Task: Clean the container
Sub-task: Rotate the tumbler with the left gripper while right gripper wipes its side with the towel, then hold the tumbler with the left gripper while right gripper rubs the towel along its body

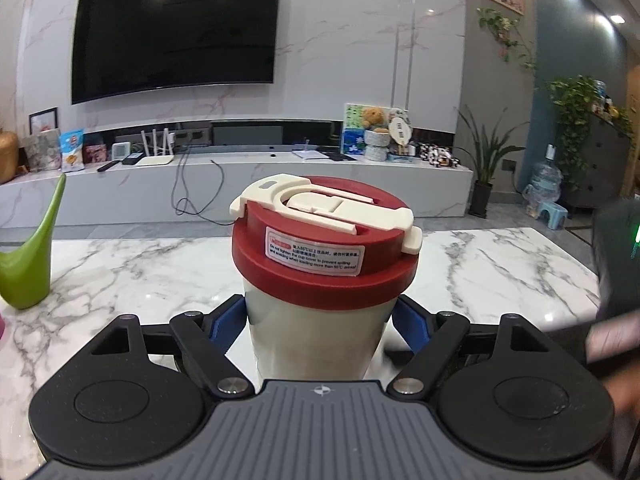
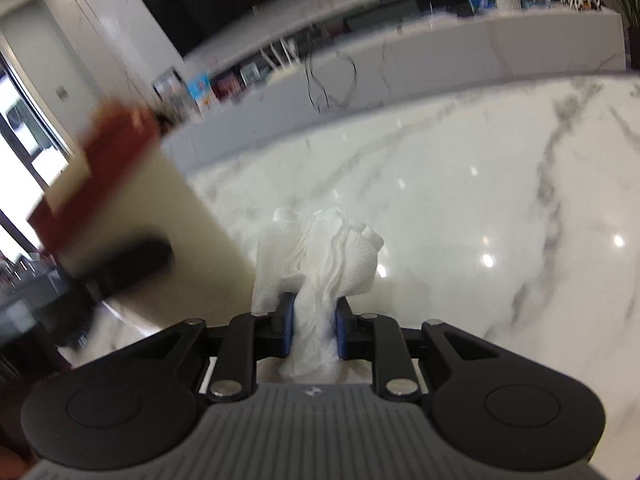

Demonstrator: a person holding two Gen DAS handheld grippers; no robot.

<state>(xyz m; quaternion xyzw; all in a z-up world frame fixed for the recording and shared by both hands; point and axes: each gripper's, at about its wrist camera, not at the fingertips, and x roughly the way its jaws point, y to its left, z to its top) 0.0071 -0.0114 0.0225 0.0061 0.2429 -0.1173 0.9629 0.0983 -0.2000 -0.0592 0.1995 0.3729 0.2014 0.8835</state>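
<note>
container (image 1: 320, 292) stands upright on the marble tabletop (image 1: 500, 272), cream body under a red lid (image 1: 320, 256) with a cream flip handle, lid on. left tongs (image 1: 320, 324) grip the lower body, one blue pad on each side. right tongs (image 2: 316, 328) are clamped on a wad of white paper towel (image 2: 320, 252), which hangs just beside the container wall (image 2: 192, 248); contact between wad and wall cannot be told, the view being motion-blurred. judgement: step in hand is wiping the outer wall. to do it well, hold the left grip firm and low so the cup does not tip, press the loose end of the wad flat to the wall, sweep top to bottom, then turn the cup to reach the next face. a green watering can (image 1: 28, 256) sits well apart at the left edge.
</note>
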